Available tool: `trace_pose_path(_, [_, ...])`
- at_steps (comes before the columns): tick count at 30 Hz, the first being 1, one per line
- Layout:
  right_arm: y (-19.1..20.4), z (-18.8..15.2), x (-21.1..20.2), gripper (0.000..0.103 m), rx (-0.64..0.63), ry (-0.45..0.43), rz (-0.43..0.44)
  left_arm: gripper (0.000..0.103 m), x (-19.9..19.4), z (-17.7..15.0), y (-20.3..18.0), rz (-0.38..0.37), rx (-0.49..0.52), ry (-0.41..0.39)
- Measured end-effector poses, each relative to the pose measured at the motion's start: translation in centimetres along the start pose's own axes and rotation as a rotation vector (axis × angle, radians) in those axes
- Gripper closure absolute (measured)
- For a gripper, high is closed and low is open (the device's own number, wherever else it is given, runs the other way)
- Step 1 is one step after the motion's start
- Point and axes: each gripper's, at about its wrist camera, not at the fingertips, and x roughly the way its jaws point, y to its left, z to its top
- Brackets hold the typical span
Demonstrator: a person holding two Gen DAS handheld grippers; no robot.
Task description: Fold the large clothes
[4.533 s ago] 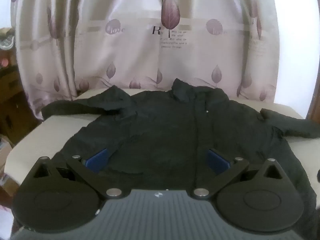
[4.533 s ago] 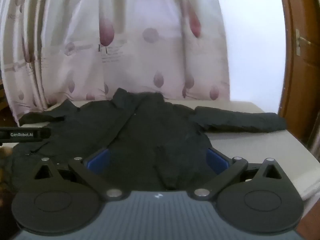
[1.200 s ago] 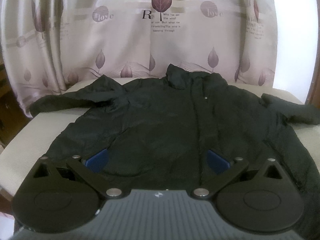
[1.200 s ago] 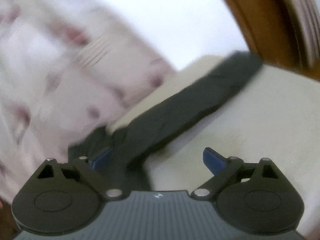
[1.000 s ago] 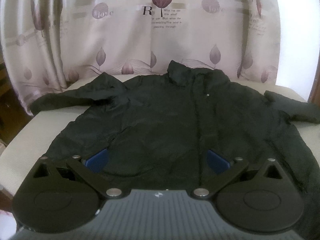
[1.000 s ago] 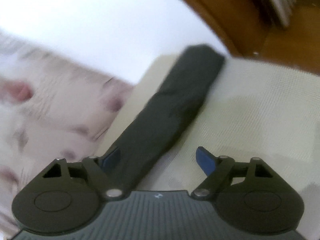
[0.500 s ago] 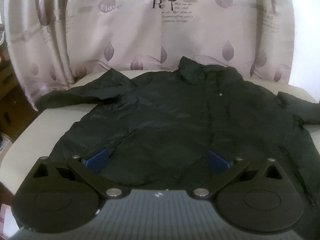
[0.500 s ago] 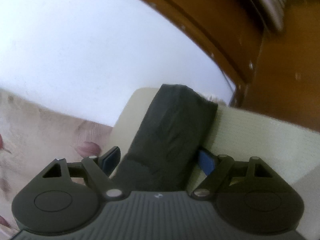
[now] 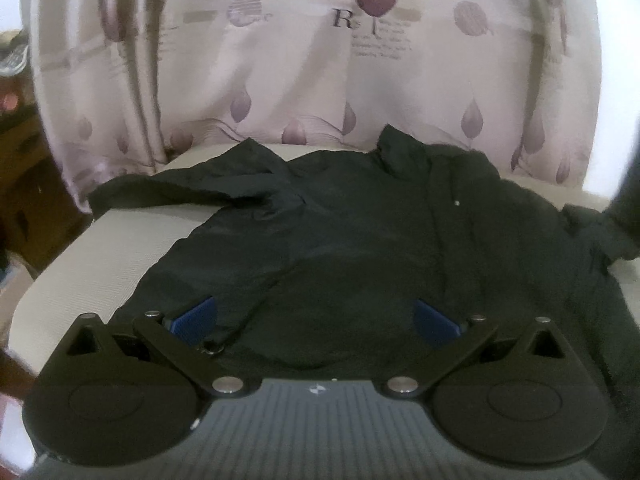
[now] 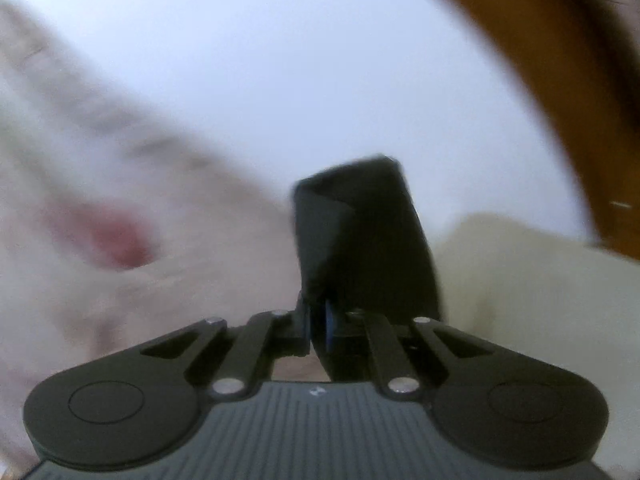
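Observation:
A large black jacket point(image 9: 360, 240) lies spread front-up on a cream table point(image 9: 120, 248), collar toward the curtain, one sleeve point(image 9: 180, 188) stretched out to the left. My left gripper point(image 9: 314, 318) is open and hovers over the jacket's lower hem, holding nothing. My right gripper point(image 10: 318, 326) is shut on the cuff end of the jacket's right sleeve point(image 10: 360, 232), which stands up lifted above the table point(image 10: 540, 280). The lifted sleeve shows as a dark shape at the right edge of the left wrist view point(image 9: 624, 208).
A pale curtain with purple leaf prints point(image 9: 320, 60) hangs right behind the table. A brown wooden door frame point(image 10: 560, 60) stands at the right. Dark furniture point(image 9: 20, 180) is at the left, beyond the table edge.
My right gripper has closed on the right sleeve's cuff and lifted it off the table. My left gripper stayed open over the hem, shifting slightly.

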Motion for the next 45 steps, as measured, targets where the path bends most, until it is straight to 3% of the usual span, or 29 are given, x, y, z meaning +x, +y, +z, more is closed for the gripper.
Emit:
trace_pose_path(6, [14.9, -7.9, 4.1, 0.097, -0.08, 0.153, 0.301, 0.0, -1.2, -0.3, 2.6, -0.006, -0.066, -0.012])
trace_pose_path(11, [22.3, -19.3, 8.0, 0.097, -0.127, 0.327, 0.411, 0.0, -1.8, -0.4, 4.7, -0.001, -0.102, -0.026])
trace_pose_path(14, [24.4, -26.1, 9.6, 0.097, -0.156, 0.413, 0.411, 0.0, -1.9, -0.6, 6.2, 0.009, -0.127, -0.024])
trace_pose_path(17, [25.0, -32.1, 10.7, 0.097, -0.204, 0.488, 0.358, 0.0, -1.8, -0.9, 7.5, 0.014, -0.151, -0.018])
trace_pose_path(21, [24.5, -37.5, 12.3, 0.097, -0.266, 0.568, 0.269, 0.0, -1.6, -1.4, 9.0, 0.02, -0.185, -0.006])
trace_pose_path(23, [24.8, -39.4, 12.3, 0.096, -0.356, 0.596, 0.217, 0.0, -1.3, -1.5, 9.6, 0.02, -0.201, 0.004])
trace_pose_path(28, [25.2, -42.2, 12.3, 0.09, -0.58, 0.647, 0.164, 0.0, -1.1, -1.3, 10.3, 0.027, -0.227, 0.01])
trace_pose_path(29, [25.4, -42.3, 11.8, 0.083, -0.614, 0.655, 0.172, 0.0, -1.1, -1.2, 10.4, 0.027, -0.222, 0.009])
trace_pose_path(30, [25.4, -42.3, 11.3, 0.066, -0.62, 0.665, 0.194, 0.0, -1.0, -0.9, 10.5, 0.029, -0.217, 0.008])
trace_pose_path(31, [25.4, -41.9, 10.9, 0.055, -0.613, 0.674, 0.229, 0.0, -0.9, -0.6, 10.9, 0.032, -0.214, 0.005])
trace_pose_path(32, [25.2, -41.5, 10.1, 0.031, -0.601, 0.672, 0.263, 0.0, -0.9, -0.3, 11.3, 0.036, -0.215, 0.001])
trace_pose_path(33, [24.9, -40.8, 8.8, 0.018, -0.584, 0.655, 0.303, 0.0, -0.8, 0.2, 11.8, 0.043, -0.222, -0.004])
trace_pose_path(35, [24.6, -39.6, 6.8, 0.018, -0.563, 0.613, 0.341, 0.0, -0.3, 1.2, 13.2, 0.038, -0.241, -0.012])
trace_pose_path(39, [23.4, -39.0, 4.5, 0.018, -0.538, 0.642, 0.353, 0.0, 2.2, 3.8, 17.3, 0.017, -0.328, -0.024])
trace_pose_path(45, [22.4, -42.2, 0.1, 0.018, -0.864, 0.579, 0.246, 0.001, 9.3, 7.8, 24.1, 0.025, -0.455, -0.006])
